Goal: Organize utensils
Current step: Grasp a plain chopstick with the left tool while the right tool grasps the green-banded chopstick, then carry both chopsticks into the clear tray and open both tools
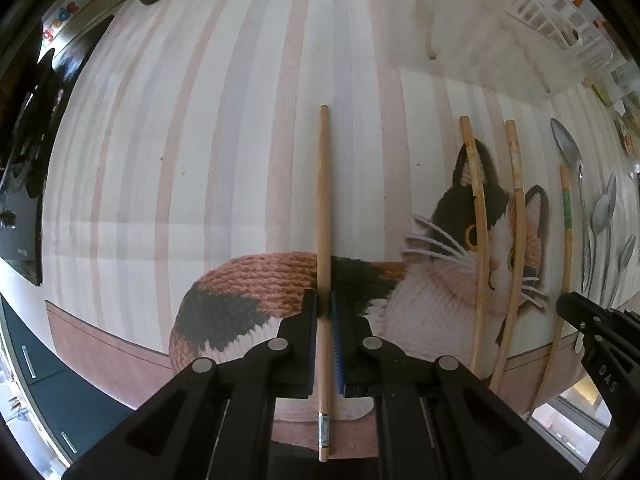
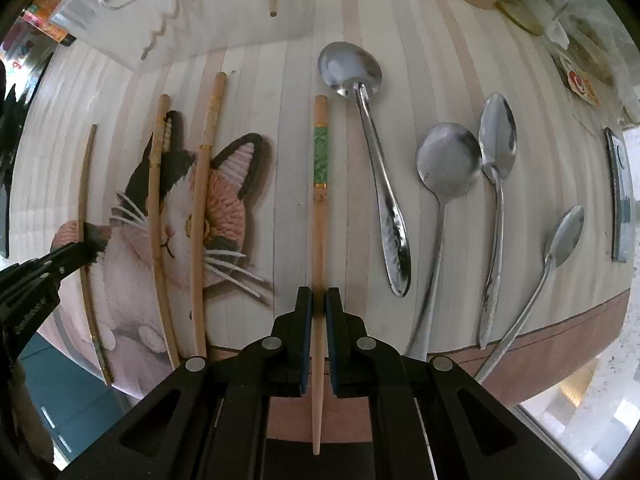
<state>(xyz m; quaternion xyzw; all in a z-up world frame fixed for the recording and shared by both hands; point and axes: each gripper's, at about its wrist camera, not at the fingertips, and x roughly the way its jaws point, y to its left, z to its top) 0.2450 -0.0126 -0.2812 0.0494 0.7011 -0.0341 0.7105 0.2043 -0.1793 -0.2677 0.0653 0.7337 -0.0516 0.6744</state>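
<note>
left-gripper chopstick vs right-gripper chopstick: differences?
Band: the left gripper holds a plain chopstick with a small pale-blue band at its near end; the right gripper holds a green-banded chopstick, with its band towards the far end.
Neighbours: the plain chopstick lies apart from the rest; the green-banded chopstick lies between two other chopsticks and the spoons.
Shared: both are light wood, run lengthwise between shut jaws and lie over the cat-print mat.

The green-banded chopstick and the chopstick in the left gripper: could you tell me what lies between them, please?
In the right wrist view, two gold-banded chopsticks lie across the cat picture between the green-banded chopstick and the left gripper's chopstick.
</note>
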